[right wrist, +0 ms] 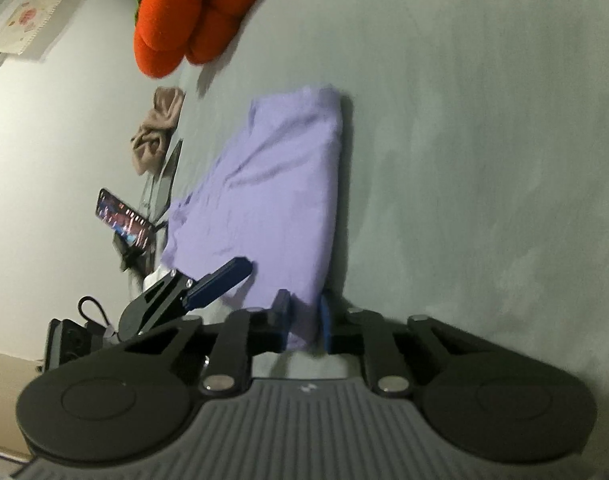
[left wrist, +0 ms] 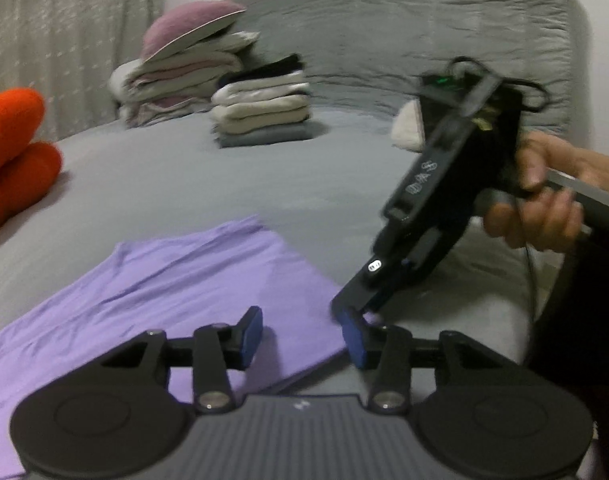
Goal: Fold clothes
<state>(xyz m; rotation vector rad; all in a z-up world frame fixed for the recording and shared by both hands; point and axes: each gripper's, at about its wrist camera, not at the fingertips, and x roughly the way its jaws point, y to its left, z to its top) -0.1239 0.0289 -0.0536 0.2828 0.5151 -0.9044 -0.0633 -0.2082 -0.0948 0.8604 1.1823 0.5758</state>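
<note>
At the far left an orange plush cushion (left wrist: 12, 152) lies on the grey bed (left wrist: 176, 184), and past it, toward the far side, two stacks of folded clothes (left wrist: 260, 104) stand side by side. Nearer to me the purple garment (left wrist: 176, 292) is spread flat on the bed, its right edge folded into a straight line. My left gripper (left wrist: 302, 338) hovers just over the garment's near right corner with its blue pads well apart and nothing between them. To the right, my right gripper (right wrist: 306, 320) comes down at that same corner; in its own view the pads are drawn close with a fold of the purple cloth between them, and though the picture is blurred, it seems pinched. My hand (left wrist: 544, 200) on its handle is at the far right.
</note>
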